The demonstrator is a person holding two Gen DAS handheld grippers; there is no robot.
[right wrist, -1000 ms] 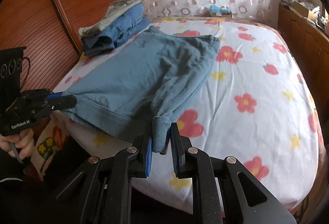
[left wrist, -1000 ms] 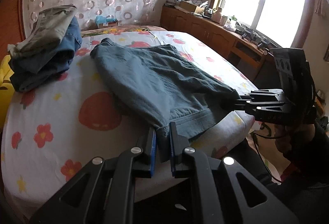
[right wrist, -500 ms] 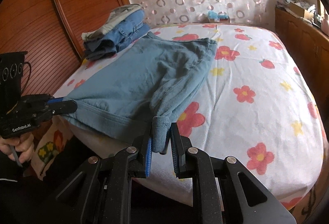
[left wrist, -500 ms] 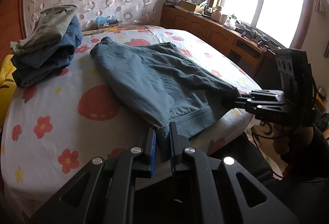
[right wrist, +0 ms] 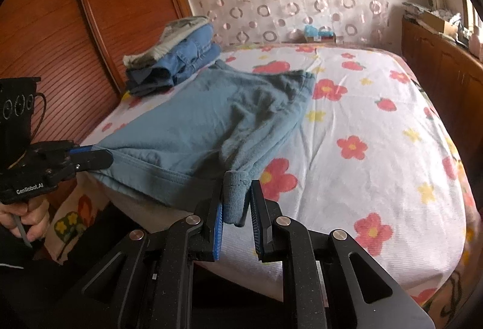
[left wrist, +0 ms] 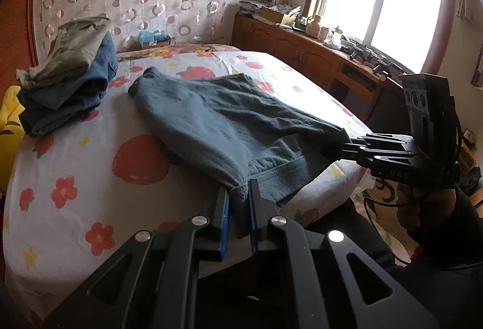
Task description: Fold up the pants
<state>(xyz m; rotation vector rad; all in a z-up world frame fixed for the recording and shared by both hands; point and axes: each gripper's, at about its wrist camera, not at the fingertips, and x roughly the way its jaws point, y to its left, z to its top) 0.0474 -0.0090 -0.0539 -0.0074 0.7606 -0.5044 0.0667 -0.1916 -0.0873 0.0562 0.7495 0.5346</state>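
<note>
Blue-grey pants [left wrist: 229, 123] lie spread on the flowered bed, their near edge hanging over the bed's front side; they also show in the right wrist view [right wrist: 211, 123]. My left gripper [left wrist: 239, 202] is shut on the left corner of the near hem. My right gripper [right wrist: 237, 202] is shut on the right corner, a bunched cuff. Each gripper shows in the other's view: the right gripper [left wrist: 341, 148] at the right, the left gripper [right wrist: 99, 158] at the left. The hem is stretched between them.
A stack of folded clothes [left wrist: 66, 78] sits at the bed's far left, by the wooden headboard [right wrist: 90, 27]. A wooden cabinet [left wrist: 302, 57] with clutter runs under the window on the right. The flowered sheet [right wrist: 377, 132] lies bare to the right of the pants.
Both grippers have pulled back toward the bed's front edge with the hem in them, drawing the pants nearer and over the edge. The grips have not changed.
</note>
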